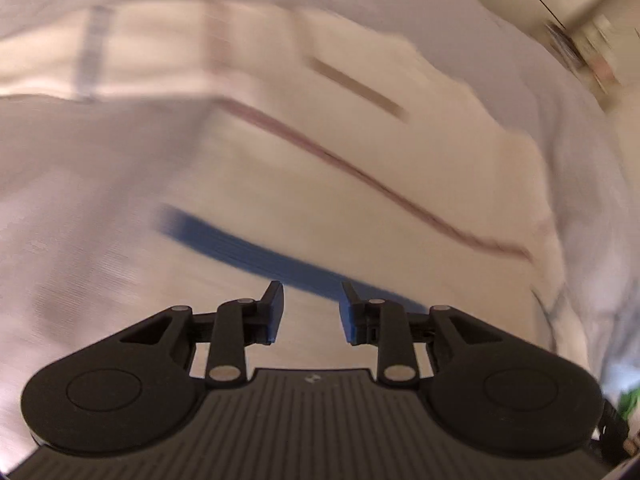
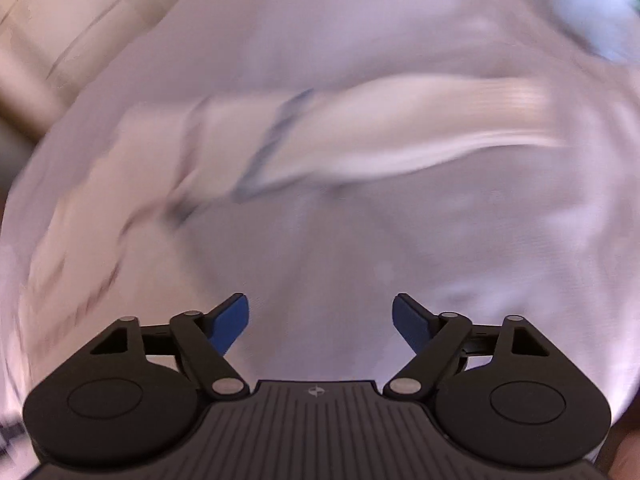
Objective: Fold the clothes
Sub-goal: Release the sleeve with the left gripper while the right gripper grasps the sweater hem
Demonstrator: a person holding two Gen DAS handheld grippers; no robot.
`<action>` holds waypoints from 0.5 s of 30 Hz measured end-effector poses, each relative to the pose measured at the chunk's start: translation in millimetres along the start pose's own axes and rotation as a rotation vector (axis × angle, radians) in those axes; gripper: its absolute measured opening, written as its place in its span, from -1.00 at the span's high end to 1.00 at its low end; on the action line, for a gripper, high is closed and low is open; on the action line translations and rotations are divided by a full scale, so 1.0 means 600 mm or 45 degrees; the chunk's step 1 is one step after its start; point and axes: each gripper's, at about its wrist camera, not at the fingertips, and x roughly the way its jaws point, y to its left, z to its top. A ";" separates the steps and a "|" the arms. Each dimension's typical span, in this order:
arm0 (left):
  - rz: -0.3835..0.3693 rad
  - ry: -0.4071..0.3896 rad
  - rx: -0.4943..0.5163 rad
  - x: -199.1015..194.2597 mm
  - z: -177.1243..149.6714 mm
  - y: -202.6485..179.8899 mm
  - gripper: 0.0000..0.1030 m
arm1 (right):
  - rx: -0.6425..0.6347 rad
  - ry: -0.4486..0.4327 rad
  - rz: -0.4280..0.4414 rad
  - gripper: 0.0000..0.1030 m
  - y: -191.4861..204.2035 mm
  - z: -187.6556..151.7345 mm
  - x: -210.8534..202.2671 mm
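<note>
Hovering over a pale striped garment [image 1: 360, 168] on white bedding [image 2: 360, 40] (blurred), left gripper [image 1: 311, 312] and right gripper [image 2: 321, 320] gape empty

A: What is the pale garment [image 1: 360, 168] made of?
B: Soft cloth. It looks matt, not shiny, with thin stripes: blue, dark red and brown.
A: And the sheet [image 2: 400, 240] under it?
B: Cloth too, white and smooth, with a few soft wrinkles. The picture is blurry, so I can't see the weave.
A: The left gripper [image 1: 311, 312]?
B: Black plastic, matt, with ridges on its flat base. The small round pins look like shiny metal.
A: The right gripper [image 2: 320, 322]?
B: The same black plastic. Its fingers [image 2: 236, 320] have blue pads, matt, maybe rubber.
</note>
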 end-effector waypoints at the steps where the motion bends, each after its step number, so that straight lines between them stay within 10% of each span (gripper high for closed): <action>1: -0.007 0.016 0.009 0.013 -0.011 -0.026 0.51 | 0.098 -0.038 0.007 -0.48 -0.042 0.018 -0.011; 9: 0.065 0.067 0.013 0.065 -0.038 -0.058 0.44 | 0.811 -0.216 0.207 -0.38 -0.261 0.108 0.035; 10: 0.077 0.068 0.015 0.062 -0.038 -0.054 0.44 | 0.821 -0.219 0.216 -0.04 -0.265 0.116 0.044; 11: 0.078 0.067 0.012 0.057 -0.040 -0.047 0.48 | 0.760 -0.241 0.208 0.89 -0.258 0.129 0.038; 15: 0.063 0.046 -0.010 0.021 -0.051 -0.011 0.49 | 0.409 -0.442 0.215 0.87 -0.215 0.172 -0.027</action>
